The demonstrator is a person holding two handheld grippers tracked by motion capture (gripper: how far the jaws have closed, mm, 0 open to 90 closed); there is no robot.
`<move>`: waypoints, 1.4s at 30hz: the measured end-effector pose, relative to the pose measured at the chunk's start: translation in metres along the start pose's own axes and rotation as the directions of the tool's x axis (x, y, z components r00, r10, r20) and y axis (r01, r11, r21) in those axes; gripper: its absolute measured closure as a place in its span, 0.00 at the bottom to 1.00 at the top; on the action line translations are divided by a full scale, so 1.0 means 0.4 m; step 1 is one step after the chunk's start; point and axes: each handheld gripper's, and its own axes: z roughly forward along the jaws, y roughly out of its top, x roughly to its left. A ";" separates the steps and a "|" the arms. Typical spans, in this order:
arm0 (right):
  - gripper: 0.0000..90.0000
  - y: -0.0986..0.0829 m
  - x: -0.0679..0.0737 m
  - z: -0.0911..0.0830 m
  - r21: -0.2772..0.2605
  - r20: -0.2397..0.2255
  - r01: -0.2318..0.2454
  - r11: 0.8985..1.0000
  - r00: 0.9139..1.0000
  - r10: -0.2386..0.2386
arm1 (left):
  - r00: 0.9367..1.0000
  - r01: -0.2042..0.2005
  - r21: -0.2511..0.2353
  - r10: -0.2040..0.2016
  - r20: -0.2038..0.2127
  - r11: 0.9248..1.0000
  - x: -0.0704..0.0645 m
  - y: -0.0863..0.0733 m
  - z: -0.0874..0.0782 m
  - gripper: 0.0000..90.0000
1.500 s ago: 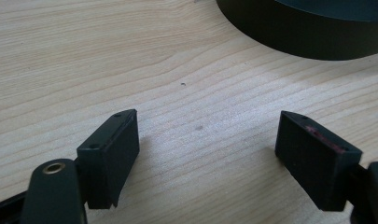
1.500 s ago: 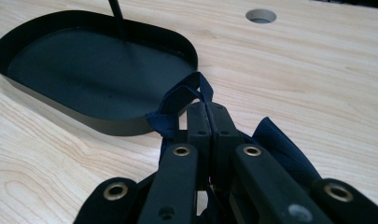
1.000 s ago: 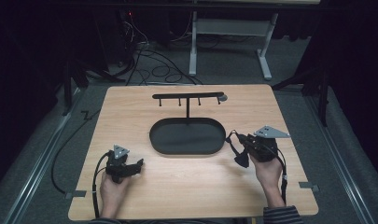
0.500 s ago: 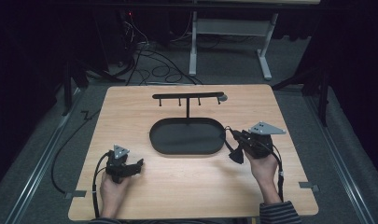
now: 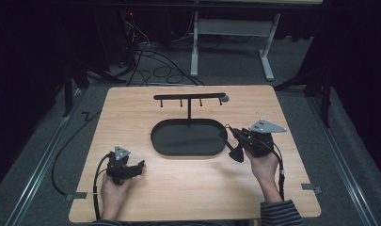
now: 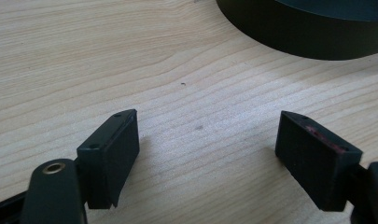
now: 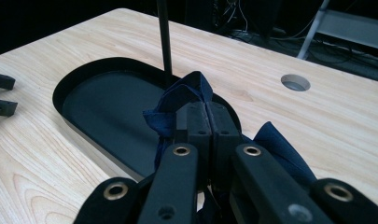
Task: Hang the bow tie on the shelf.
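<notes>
Right gripper (image 5: 235, 143) clamped on a dark blue cloth (image 7: 186, 95); left gripper (image 5: 134, 167) idle with jaws wide.

Right gripper view: both jaws are pressed together with the cloth pinched between them, folds rising above the tips and more fabric hanging to either side below. Directly ahead of those jaws lies the black oval tray (image 7: 91, 100), its thin upright post (image 7: 164, 42) just beyond the cloth. High view: the right gripper sits at the tray's right end, just off the rim. Left gripper view: jaws stand well apart over bare wooden table (image 6: 130, 56), nothing between them; the tray's wall (image 6: 298, 32) lies ahead and to the right.
</notes>
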 end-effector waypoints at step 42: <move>1.00 0.128 -0.024 0.054 -0.060 -0.003 0.000 0.998 1.000 0.000 | 1.000 0.001 0.000 -0.001 0.000 1.000 0.000 0.000 0.000 0.24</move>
